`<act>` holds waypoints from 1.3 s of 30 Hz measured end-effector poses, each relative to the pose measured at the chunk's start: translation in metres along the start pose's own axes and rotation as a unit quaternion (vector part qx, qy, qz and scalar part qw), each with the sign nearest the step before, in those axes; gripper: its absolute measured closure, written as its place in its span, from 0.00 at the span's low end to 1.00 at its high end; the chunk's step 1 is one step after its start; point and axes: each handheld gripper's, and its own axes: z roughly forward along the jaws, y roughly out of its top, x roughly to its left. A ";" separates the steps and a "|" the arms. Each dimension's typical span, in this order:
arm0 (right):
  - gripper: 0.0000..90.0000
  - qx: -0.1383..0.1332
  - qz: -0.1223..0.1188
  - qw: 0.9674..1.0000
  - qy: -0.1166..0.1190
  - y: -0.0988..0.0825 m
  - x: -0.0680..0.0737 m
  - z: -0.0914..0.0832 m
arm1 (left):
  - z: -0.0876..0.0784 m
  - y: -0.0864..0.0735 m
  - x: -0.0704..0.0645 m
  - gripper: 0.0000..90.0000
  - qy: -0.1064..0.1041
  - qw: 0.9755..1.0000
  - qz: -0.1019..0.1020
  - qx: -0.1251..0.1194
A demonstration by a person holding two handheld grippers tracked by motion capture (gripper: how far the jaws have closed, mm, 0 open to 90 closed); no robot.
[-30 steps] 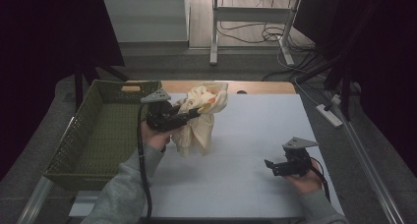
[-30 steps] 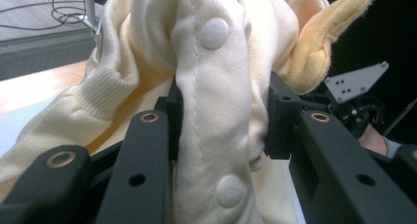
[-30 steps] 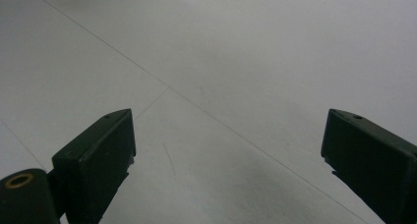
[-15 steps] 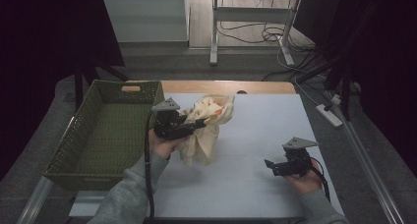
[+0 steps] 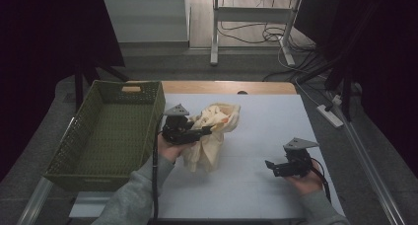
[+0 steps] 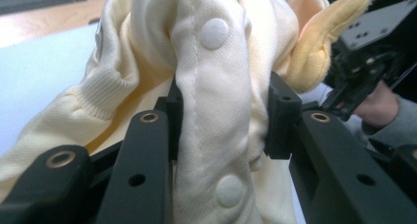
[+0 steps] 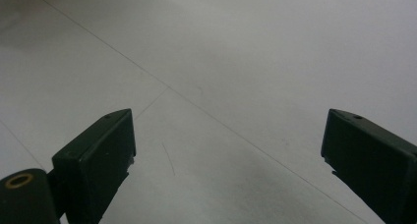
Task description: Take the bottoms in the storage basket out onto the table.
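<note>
Near the left edge of the counter (image 5: pixel 256 185), just beside the green woven basket (image 5: pixel 106 136), the left claw (image 5: pixel 209 130) is clamped on a bunched fold of a cream-coloured baby garment (image 5: pixel 212 136). The left gripper view shows why the grip looks so full: the two black pads (image 6: pixel 174 117) pinch a thick gather along the snap-button placket, with white snaps (image 6: pixel 214 33) above and below the pinch, so the jaws stand apart only by the thickness of the cloth. Taking it at the reinforced seam rather than at a thin single layer probably gives a firmer hold and keeps the fabric from slipping out. The garment hangs from that pinch, its upper part bundled around the claw and its lower part draping down to rest on the counter's white surface. Held this way, off to the basket side, it seems ready either to be carried over the basket's near wall or to be spread out for handling; which of the two cannot be told.

The right claw (image 5: pixel 270 165) sits low toward the counter's right front corner, well apart from the cloth. Its jaws stand wide with nothing but bare counter between them in the right gripper view, apparently waiting to take a second hold.
</note>
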 end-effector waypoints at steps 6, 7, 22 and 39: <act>0.07 0.001 0.000 1.000 -0.001 0.000 0.000 0.000 | 0.021 -0.003 0.006 0.70 0.005 1.000 -0.006 0.023; 0.07 0.001 0.000 1.000 -0.001 0.000 0.000 0.000 | 0.024 -0.004 0.006 0.70 0.006 1.000 -0.006 0.027; 0.07 0.003 -0.001 1.000 -0.001 0.000 0.000 0.001 | 0.063 -0.007 0.010 0.70 0.022 0.998 -0.004 0.064; 0.07 0.007 -0.002 1.000 -0.002 -0.001 0.000 0.002 | 0.093 -0.010 0.023 0.69 0.040 0.994 -0.006 0.097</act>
